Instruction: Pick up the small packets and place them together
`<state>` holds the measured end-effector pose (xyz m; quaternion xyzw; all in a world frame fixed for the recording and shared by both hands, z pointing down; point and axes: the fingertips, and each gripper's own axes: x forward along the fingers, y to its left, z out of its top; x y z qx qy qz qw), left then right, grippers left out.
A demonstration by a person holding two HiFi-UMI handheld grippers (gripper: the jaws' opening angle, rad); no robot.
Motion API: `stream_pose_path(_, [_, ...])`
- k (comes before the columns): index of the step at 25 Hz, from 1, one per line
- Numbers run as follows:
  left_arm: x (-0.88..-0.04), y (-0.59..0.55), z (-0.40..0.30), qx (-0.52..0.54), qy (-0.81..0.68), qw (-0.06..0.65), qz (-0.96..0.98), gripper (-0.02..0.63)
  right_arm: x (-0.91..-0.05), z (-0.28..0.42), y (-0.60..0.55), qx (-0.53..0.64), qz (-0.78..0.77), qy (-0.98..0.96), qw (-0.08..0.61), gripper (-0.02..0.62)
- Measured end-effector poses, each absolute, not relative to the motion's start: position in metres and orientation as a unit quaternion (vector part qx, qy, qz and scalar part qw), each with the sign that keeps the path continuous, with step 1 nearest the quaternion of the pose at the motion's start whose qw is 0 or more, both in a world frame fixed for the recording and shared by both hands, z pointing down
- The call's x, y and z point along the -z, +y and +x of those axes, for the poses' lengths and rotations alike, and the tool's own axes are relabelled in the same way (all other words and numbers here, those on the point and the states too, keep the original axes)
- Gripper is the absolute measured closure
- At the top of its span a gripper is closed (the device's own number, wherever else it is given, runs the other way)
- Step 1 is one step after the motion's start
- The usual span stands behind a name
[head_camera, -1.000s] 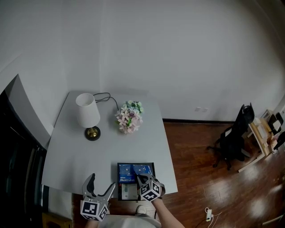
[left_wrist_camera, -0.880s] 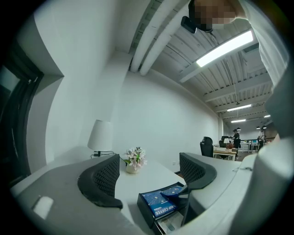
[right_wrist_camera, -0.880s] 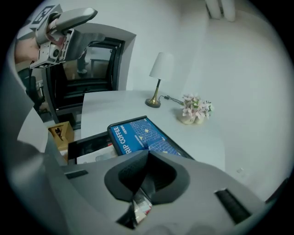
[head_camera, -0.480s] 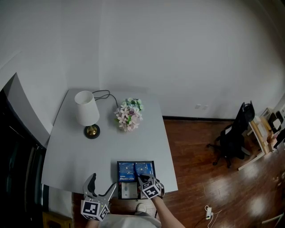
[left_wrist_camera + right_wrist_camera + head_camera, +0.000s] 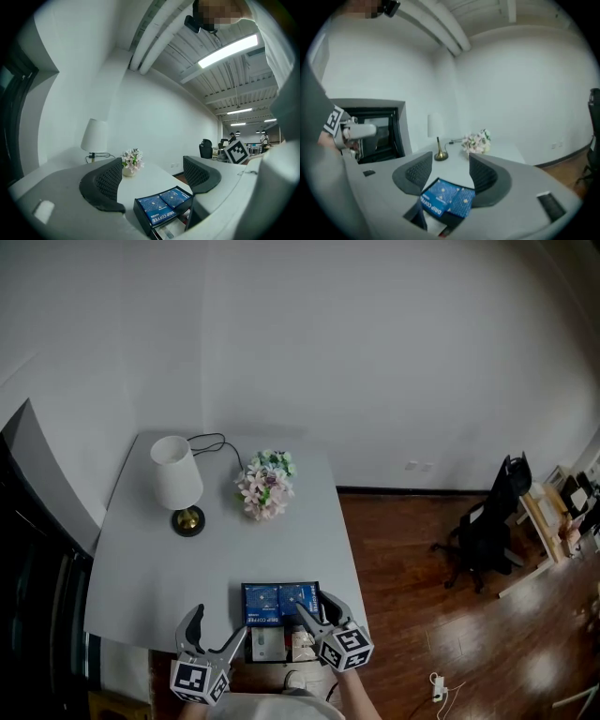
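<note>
Head view: black box [image 5: 243, 607], two blue packets [image 5: 279, 600] inside; lamp [image 5: 176, 482], flowers [image 5: 263, 486] beyond; left gripper [image 5: 216, 622] fingers wide; right gripper [image 5: 312, 602] fingers just opening; both empty.

The grey table [image 5: 150, 563] carries a white-shaded lamp [image 5: 177, 482], a flower arrangement [image 5: 263, 487] and, at its near edge, a black tray [image 5: 244, 611]

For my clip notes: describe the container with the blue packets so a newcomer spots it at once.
Find the grey table against the white wall. At its near edge, far from the lamp and flowers, sits a black box. It alone is dark and rectangular, with two blue packets side by side inside.
</note>
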<state>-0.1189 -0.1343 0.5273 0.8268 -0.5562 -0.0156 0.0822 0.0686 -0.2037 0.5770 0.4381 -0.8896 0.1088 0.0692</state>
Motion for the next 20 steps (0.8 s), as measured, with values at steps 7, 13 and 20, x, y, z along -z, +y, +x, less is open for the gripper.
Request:
stream_pose_path(7, [-0.509,-0.14,-0.106,0.016,-0.544,0.056,0.837,0.207,-0.488,0.086,-0.191,-0.039,0.472,-0.876,-0.087,0.164])
stream_pose_path(13, [-0.505,-0.14,-0.1,0.016,-0.54,0.046,0.84,0.207,-0.501,0.09,-0.172,0.012,0.485,-0.874,-0.022,0.236])
stream_pose_path(20, [-0.506,-0.14,-0.099,0.016,-0.544,0.044,0.838,0.207,-0.509,0.093,-0.167,0.017,0.485,-0.874,0.016,0.238])
